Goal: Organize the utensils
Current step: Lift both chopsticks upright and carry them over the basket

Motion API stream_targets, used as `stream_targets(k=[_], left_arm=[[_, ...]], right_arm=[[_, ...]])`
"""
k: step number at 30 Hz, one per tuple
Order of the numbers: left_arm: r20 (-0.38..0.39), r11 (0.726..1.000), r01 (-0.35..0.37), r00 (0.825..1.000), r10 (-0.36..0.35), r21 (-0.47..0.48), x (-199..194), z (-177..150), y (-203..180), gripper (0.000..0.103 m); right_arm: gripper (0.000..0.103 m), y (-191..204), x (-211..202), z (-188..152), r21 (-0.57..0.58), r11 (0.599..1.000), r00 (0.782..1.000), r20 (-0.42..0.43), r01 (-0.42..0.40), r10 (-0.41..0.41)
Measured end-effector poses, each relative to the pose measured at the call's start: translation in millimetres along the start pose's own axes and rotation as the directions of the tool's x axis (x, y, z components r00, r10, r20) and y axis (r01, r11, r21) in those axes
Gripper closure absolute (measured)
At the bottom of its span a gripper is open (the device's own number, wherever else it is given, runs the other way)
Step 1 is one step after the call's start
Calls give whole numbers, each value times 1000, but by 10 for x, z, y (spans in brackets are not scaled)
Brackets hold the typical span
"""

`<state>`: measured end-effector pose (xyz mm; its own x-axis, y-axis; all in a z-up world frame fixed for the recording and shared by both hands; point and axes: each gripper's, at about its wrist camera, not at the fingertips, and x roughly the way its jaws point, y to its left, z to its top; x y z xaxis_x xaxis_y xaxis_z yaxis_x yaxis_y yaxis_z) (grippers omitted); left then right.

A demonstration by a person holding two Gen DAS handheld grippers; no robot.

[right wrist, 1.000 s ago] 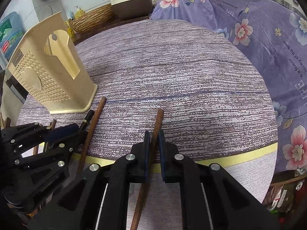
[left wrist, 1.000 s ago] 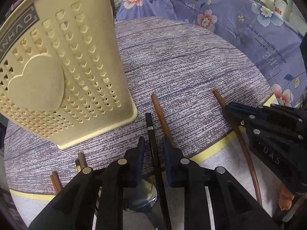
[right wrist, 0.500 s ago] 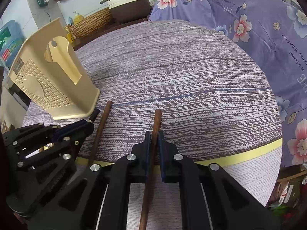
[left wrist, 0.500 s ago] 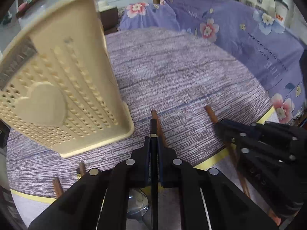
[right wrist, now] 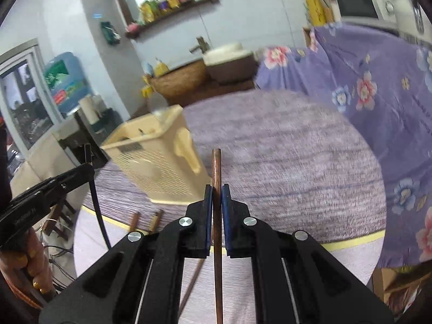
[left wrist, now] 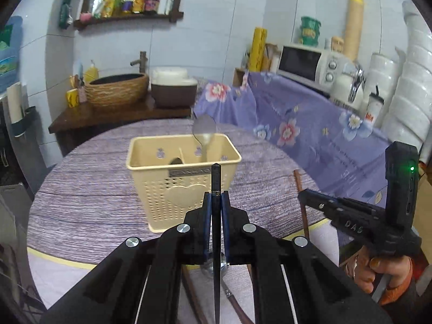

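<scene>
A cream perforated utensil holder [left wrist: 183, 178] stands upright on the round purple table [left wrist: 86, 199], with a metal spoon [left wrist: 204, 132] standing in it. My left gripper [left wrist: 216, 202] is shut on a black chopstick [left wrist: 216, 178], lifted in front of the holder. My right gripper [right wrist: 216, 197] is shut on a brown wooden chopstick [right wrist: 216, 167], raised right of the holder [right wrist: 159, 162]. The right gripper also shows in the left wrist view [left wrist: 351, 216], with its brown chopstick [left wrist: 301, 197]. The left gripper shows in the right wrist view [right wrist: 48, 189].
More brown chopsticks [right wrist: 145, 220] lie at the table's near edge, and a spoon [left wrist: 216, 266] lies under my left gripper. A purple floral cloth [left wrist: 310, 124] covers furniture at the right. A woven basket [left wrist: 116, 91] and a pot [left wrist: 172, 89] sit on a far counter.
Both grippers have lifted their chopsticks off the table and tilted up, so the holder's open top and the room now show. The left gripper shut on the black chopstick one second ago.
</scene>
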<state>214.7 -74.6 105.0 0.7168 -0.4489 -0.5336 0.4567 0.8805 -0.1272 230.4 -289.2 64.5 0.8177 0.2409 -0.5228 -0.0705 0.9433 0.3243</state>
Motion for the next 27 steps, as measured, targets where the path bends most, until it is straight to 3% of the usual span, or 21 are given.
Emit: stream_targets(k=[10,16,22,27], left_arm=[[49,999,9,999,-7,-34,-228,-54,136,95],[90,999,12,996,-9,-36,-402,-8,215,95],[132,1000,9,991,-6,-20,-535,241,235,95],[151,999,38,988,-33,-33,-625,623,299,95]], right_arm=[[95,299,-241,61,-96,995,999,24,-32,34],[95,348,-460,165,-125,992,996,85,-22,33],[95,416,-582,429,-158,987,991,132,-10,31],[95,542,-671,865,-190,981,986,153,-31,61]])
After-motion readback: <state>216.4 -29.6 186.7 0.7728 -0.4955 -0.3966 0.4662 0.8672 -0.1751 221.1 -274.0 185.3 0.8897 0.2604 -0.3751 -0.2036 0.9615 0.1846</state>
